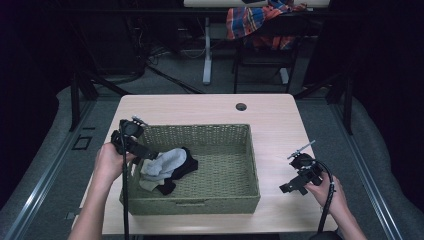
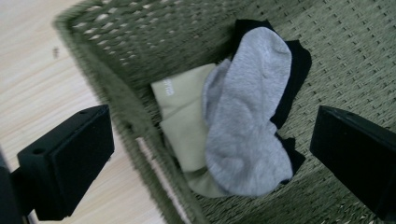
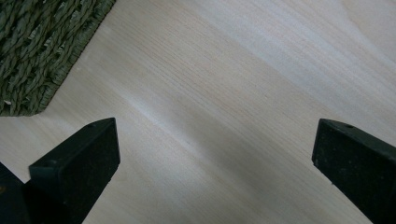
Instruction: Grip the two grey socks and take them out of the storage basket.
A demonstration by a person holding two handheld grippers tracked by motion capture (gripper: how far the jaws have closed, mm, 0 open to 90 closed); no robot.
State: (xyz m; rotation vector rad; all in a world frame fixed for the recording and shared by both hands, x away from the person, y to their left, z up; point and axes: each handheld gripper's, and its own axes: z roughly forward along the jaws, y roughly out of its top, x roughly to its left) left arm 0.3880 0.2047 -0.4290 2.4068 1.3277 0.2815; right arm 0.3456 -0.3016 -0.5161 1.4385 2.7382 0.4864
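Where white lettering marks beige sock (image 2: pixel 184 123), unreadable, left gripper (image 2: pixel 210 154) jaws apart

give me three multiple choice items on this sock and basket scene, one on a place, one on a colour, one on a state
1. Where do the socks lie?
A. on the bare table
B. in the basket's left part
C. on the floor

2. What colour is the top sock?
A. grey
B. red
C. blue

3. How does the left gripper stand?
A. shut on a sock
B. shut and empty
C. open above the socks

Answers:
1. B, the high view shows the pile against the left wall of the woven basket.
2. A, the grey sock covers a beige and a black one.
3. C, its jaws stand wide apart with nothing between them.
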